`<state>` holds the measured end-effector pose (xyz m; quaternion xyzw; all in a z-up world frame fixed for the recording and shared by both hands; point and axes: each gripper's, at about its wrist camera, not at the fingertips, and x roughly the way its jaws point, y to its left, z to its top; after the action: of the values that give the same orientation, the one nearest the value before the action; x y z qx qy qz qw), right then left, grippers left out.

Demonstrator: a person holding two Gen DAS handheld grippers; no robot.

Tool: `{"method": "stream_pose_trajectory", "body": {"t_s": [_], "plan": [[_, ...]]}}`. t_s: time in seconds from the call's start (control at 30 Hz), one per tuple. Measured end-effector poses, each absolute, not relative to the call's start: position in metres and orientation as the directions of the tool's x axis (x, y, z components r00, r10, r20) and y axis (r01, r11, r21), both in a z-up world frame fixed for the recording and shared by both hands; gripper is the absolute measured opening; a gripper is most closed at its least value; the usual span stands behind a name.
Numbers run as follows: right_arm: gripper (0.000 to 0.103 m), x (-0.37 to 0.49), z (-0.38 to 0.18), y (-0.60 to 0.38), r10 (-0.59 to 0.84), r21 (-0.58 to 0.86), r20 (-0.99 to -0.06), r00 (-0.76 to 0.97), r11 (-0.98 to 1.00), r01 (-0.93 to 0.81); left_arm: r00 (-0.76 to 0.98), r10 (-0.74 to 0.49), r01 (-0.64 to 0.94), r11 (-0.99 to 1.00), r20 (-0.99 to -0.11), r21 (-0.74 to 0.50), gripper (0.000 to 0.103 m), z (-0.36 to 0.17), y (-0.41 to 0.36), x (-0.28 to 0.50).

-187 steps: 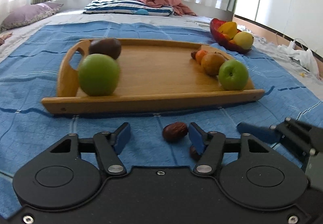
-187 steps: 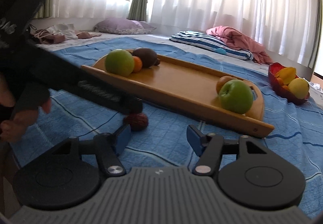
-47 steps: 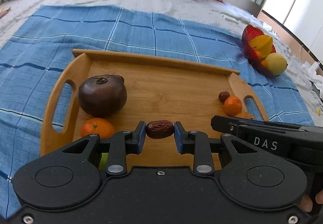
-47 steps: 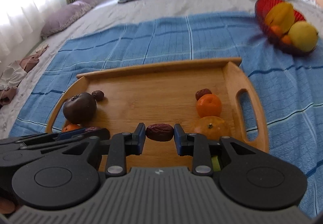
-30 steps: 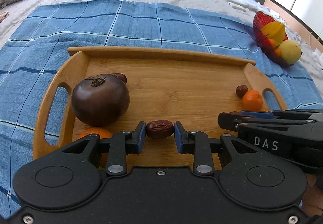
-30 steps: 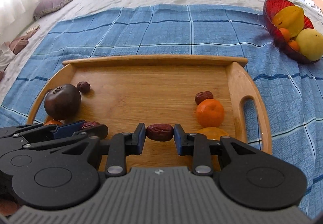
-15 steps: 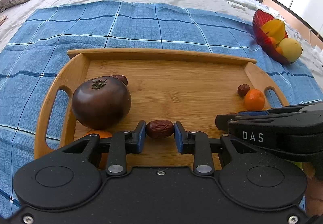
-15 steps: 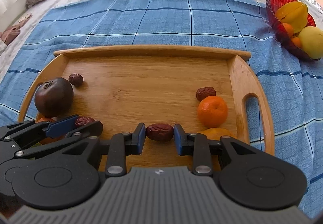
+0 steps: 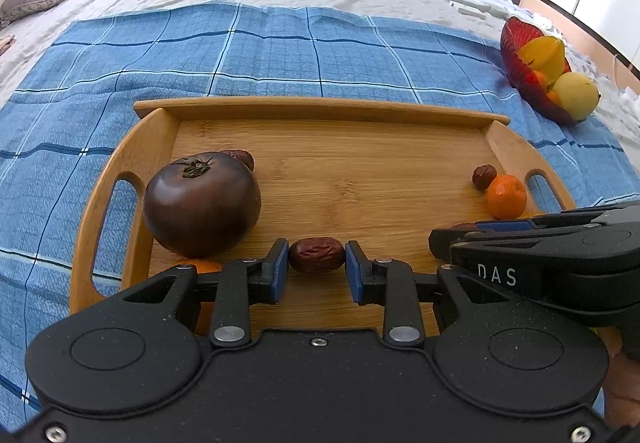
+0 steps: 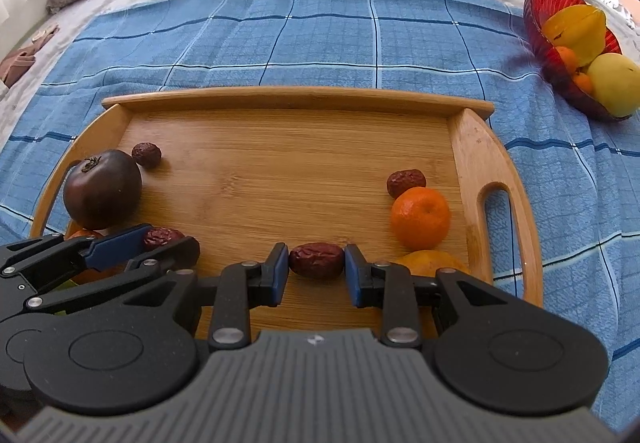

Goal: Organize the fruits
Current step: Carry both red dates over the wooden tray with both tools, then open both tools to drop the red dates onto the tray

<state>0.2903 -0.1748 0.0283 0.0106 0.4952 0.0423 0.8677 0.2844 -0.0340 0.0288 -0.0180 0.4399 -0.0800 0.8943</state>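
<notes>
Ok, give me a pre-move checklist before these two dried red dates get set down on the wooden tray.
1. Left gripper shut on its wrinkled dried red date: ok.
2. Right gripper shut on its own dried date: ok.
3. Both grippers over the bamboo tray: ok.
4. Bare wood ahead of both dates: ok.
5. Dark purple round fruit beside the left gripper, not touching: ok.
6. Date's height above the tray: cannot tell.

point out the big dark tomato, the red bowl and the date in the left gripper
dark tomato (image 9: 202,203): left wrist view, middle of its skin.
red bowl (image 10: 538,9): right wrist view, bare rim and wall.
date in the left gripper (image 9: 317,255): left wrist view, its wrinkled middle between the pads.
</notes>
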Motion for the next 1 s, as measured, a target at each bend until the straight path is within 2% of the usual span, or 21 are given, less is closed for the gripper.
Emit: {"method": "stream_pose_trajectory", "body": {"t_s": [0.07,0.13,0.2,0.43,0.73,0.9,1.0], "plan": [[0.050,0.291,0.029,-0.174,0.075,0.053,-0.859,0.507,0.997,-0.057,0.598,-0.158,0.124,0.987,-0.786,-0.104,0.029,0.029,-0.034,0.285],[0.051,0.290,0.030,-0.175,0.062,0.045,-0.854,0.516,0.998,-0.045,0.595,-0.164,0.120,0.986,-0.787,-0.114,0.033,0.029,-0.033,0.286],[0.051,0.290,0.030,-0.177,0.058,0.048,-0.850,0.524,0.998,-0.034,0.599,-0.145,0.102,0.989,-0.788,-0.104,0.044,0.030,-0.032,0.286],[0.062,0.284,0.038,-0.187,0.078,0.076,-0.831,0.551,0.997,-0.026,0.602,-0.166,0.099,0.986,-0.781,-0.133,0.054,0.037,-0.023,0.282],[0.069,0.264,0.049,-0.204,0.104,0.128,-0.786,0.610,0.992,-0.004,0.632,-0.177,0.110,0.984,-0.755,-0.138,0.076,0.051,-0.022,0.265],[0.073,0.252,0.056,-0.211,0.111,0.144,-0.754,0.647,0.990,-0.002,0.663,-0.148,0.101,0.989,-0.734,-0.108,0.093,0.062,-0.022,0.255],[0.079,0.245,0.060,-0.214,0.119,0.155,-0.738,0.665,0.988,-0.005,0.673,-0.149,0.105,0.989,-0.724,-0.106,0.095,0.067,-0.019,0.248]]}}
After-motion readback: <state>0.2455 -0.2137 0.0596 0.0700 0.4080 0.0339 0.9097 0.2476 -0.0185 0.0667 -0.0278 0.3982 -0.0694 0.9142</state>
